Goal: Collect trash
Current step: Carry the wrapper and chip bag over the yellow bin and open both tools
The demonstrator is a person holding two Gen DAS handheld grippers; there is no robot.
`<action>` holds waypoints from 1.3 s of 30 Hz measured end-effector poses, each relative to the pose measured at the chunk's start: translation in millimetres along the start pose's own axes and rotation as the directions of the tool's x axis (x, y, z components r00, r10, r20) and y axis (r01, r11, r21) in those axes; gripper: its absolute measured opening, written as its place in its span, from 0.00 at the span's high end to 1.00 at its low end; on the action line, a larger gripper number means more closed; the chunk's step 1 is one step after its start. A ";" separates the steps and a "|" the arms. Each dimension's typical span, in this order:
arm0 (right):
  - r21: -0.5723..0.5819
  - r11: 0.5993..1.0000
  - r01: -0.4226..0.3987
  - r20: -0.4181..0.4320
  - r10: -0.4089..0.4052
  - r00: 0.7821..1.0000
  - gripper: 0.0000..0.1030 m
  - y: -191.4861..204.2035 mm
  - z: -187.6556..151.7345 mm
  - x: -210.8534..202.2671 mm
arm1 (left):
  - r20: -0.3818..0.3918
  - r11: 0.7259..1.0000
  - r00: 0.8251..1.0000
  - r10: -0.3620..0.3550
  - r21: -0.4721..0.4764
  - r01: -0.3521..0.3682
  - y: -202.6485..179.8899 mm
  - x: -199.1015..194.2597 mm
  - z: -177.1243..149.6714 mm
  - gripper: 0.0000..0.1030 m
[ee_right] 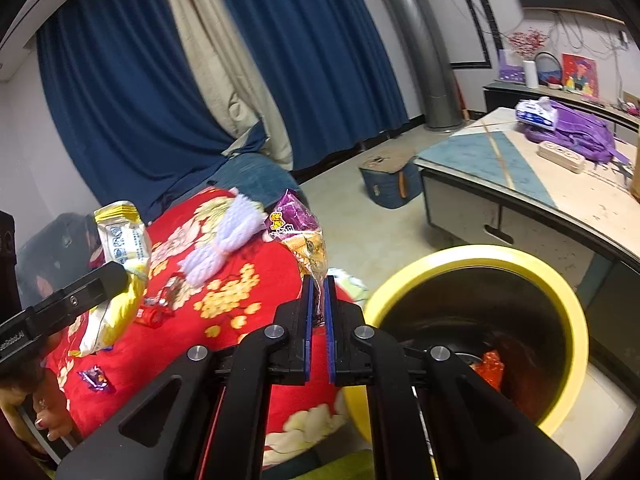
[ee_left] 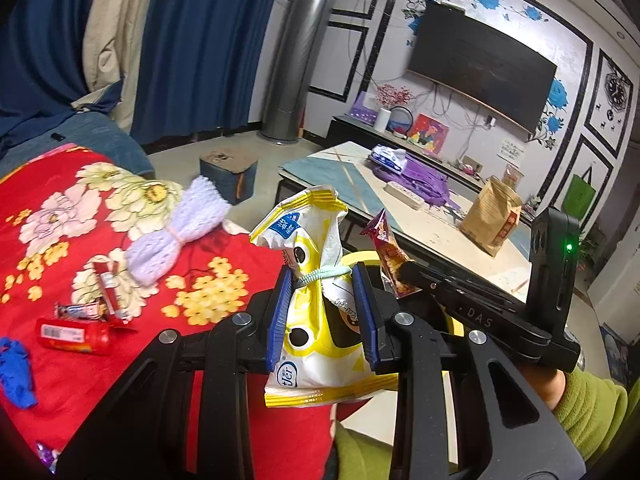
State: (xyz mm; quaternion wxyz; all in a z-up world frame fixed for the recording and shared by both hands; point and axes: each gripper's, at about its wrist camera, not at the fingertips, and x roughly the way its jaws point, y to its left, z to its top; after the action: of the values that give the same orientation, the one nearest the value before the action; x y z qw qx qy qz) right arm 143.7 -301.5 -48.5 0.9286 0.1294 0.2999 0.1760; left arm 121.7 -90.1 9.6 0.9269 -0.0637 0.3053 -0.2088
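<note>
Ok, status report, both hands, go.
Left gripper shut on yellow snack bag. Right gripper shut on purple wrapper. Yellow-rimmed bin beside right gripper, nothing blocking.

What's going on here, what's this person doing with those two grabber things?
A person is clearing snack trash off a red floral blanket. The left gripper is clamped on a yellow and white snack bag, and the right gripper is pinched shut on a purple snack wrapper. A yellow-rimmed trash bin sits beside the blanket with some red trash already inside. More wrappers remain on the blanket.
</note>
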 end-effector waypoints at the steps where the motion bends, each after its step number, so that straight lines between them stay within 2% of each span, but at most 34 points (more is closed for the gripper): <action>1: 0.006 1.000 0.008 0.003 -0.008 1.000 0.95 -4.1 -0.1 -1.8 | -0.003 1.000 1.000 -0.005 0.003 0.005 -2.6 2.7 0.1 0.77; 16: 0.098 0.988 0.115 0.019 -0.118 0.993 0.95 -65.8 -8.0 -21.0 | -0.058 0.995 0.995 -0.083 0.058 0.087 -46.9 48.4 -3.9 0.77; 28: 0.172 0.967 0.189 -0.031 -0.186 0.982 0.95 -112.4 -25.0 -17.3 | -0.124 0.983 0.980 -0.156 0.080 0.167 -75.5 89.2 -22.8 0.77; 39: 0.225 0.948 0.227 -0.079 -0.214 0.974 0.95 -141.0 -33.9 -8.7 | -0.196 0.975 0.968 -0.158 0.122 0.184 -93.0 124.6 -42.4 0.76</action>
State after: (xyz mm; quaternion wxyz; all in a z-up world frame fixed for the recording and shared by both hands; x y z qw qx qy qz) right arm 151.9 -428.0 -119.5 0.9126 0.1981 0.3557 0.0383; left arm 154.7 -226.9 -68.9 0.8752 -0.0052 0.3680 -0.3138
